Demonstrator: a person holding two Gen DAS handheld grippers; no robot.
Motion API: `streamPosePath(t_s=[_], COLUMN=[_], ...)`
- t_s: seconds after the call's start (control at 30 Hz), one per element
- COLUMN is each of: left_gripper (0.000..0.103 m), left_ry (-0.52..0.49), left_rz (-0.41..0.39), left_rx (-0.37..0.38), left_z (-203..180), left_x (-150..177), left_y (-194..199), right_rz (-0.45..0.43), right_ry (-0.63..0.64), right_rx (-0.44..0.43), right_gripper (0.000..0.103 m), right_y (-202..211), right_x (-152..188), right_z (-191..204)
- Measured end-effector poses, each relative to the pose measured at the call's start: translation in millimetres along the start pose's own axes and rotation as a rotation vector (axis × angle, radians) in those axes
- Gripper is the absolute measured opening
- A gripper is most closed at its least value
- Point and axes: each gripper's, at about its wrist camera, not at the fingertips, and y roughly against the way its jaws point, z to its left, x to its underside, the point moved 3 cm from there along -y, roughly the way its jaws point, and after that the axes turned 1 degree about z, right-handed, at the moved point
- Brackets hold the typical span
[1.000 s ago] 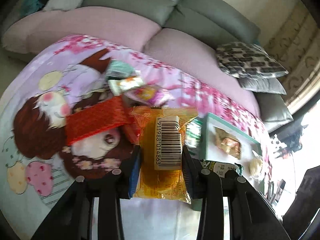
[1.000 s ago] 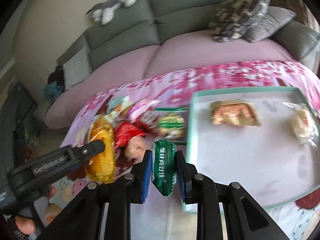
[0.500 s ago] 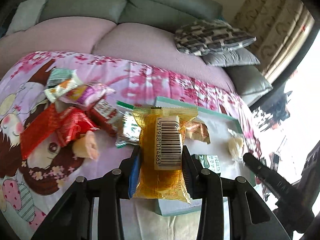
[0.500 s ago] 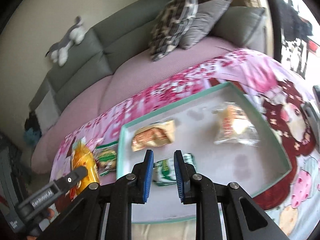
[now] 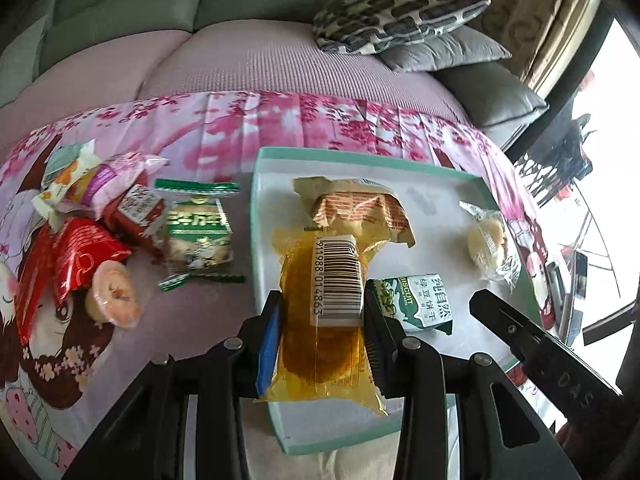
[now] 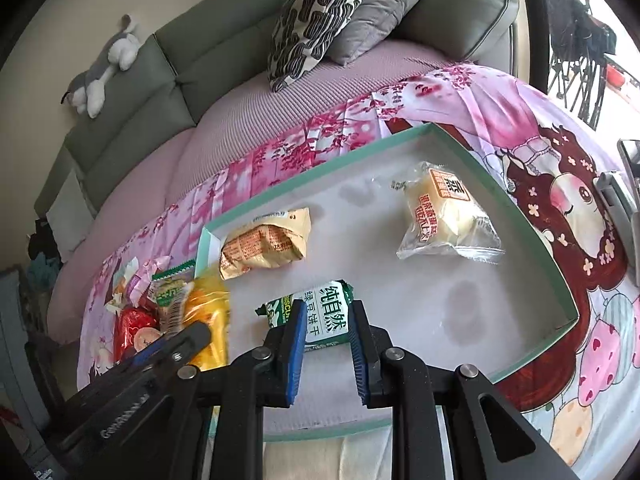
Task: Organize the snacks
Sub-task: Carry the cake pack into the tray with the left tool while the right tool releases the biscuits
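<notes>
My left gripper is shut on a yellow cake packet with a barcode label. It hangs over the near left part of the teal-rimmed white tray. In the right wrist view that packet and the left gripper show at the tray's left edge. My right gripper is shut, low over the tray. A green biscuit packet lies flat just past its tips, not gripped. The left wrist view shows this packet apart from the right gripper.
The tray also holds an orange-brown packet and a clear-wrapped bun. Left of the tray several loose snacks lie on the pink printed cloth, among them a green-white packet and red packets. Sofa cushions lie behind.
Both grippers have swung right, from the snack pile to over the tray. The green packet, upright between the right jaws a second ago, now lies flat in the tray.
</notes>
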Motion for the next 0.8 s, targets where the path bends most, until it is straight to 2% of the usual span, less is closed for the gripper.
streamPosePath(t_s=[0.27, 0.37, 0.47, 0.8], left_gripper=[0.04, 0.04, 0.04, 0.042], left_ry=[-0.043, -0.059, -0.091, -0.083], left_rz=[0.013, 0.035, 0.031, 0.039], left_rx=[-0.03, -0.011, -0.022, 0.006], left_z=[-10.1, -15.8, -22.1, -20.4], left_x=[3.8, 7.6, 9.2, 9.3], left_y=[-13.4, -17.3, -17.9, -20.0], right_rz=[0.012, 0.015, 0.021, 0.034], right_ry=[-0.023, -0.025, -0.033, -0.058], right_rx=[0.01, 0.013, 0.025, 0.056], right_gripper=[0.023, 0.023, 0.023, 0.024], right_y=[-2.2, -2.7, -3.8, -6.8], right_x=[-0.2, 0.4, 0.9, 1.1], right_z=[-5.5, -6.3, -9.0, -17.1])
